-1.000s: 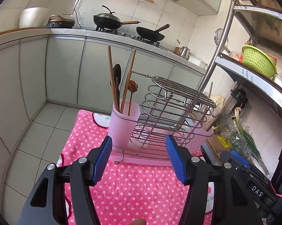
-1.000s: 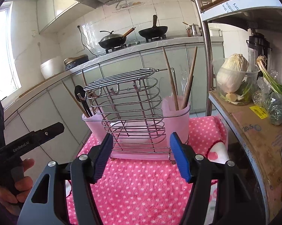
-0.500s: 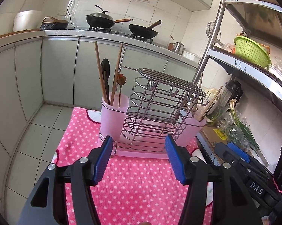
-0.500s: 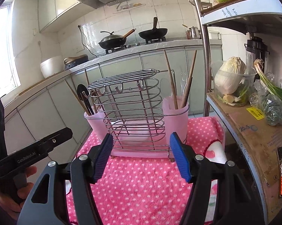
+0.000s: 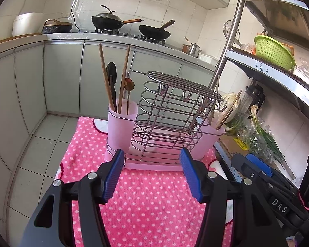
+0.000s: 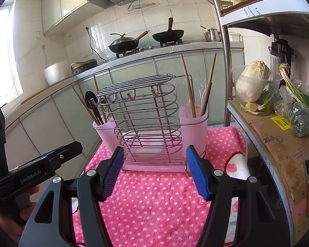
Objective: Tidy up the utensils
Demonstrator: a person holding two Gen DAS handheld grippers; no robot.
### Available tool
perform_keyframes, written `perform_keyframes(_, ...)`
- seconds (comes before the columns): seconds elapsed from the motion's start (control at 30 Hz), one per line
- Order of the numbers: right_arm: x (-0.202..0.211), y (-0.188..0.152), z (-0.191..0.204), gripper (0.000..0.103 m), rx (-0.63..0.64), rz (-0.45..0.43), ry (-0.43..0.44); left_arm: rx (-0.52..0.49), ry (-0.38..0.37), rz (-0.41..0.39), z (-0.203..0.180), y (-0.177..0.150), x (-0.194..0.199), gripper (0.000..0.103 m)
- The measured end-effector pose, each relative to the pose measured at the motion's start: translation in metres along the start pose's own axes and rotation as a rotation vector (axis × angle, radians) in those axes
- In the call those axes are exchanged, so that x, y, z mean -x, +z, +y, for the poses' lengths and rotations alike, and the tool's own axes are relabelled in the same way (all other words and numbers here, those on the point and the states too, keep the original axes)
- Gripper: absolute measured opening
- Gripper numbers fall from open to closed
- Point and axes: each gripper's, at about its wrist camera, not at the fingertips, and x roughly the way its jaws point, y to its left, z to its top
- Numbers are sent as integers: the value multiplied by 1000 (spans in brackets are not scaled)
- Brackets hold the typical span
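Observation:
A wire utensil rack point(image 5: 170, 119) with two pink cups stands on a pink polka-dot cloth point(image 5: 146, 201). The left cup point(image 5: 122, 121) holds wooden chopsticks point(image 5: 105, 78), a black spoon point(image 5: 111, 76) and a small ornate spoon. The right cup point(image 6: 193, 127) holds chopsticks point(image 6: 188, 86) and a clear fork. My left gripper point(image 5: 152, 175) is open and empty, in front of the rack. My right gripper point(image 6: 155, 170) is open and empty, also in front of the rack point(image 6: 146, 119).
A metal shelf point(image 6: 277, 123) stands at the right with cabbage point(image 6: 252, 82), spring onions and a green basket point(image 5: 273, 51). A counter with pans point(image 5: 111, 20) runs behind. The other gripper's body shows at the left of the right wrist view point(image 6: 37, 173).
Both grippers have drawn back a little from the rack and stay open. The utensils have not moved.

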Motion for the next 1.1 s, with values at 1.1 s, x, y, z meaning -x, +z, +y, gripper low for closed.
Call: perform_keyframes(1.1, -8, -1, 12, 64, 41, 6, -17, -69, 64, -36, -6, -2, 4, 56)
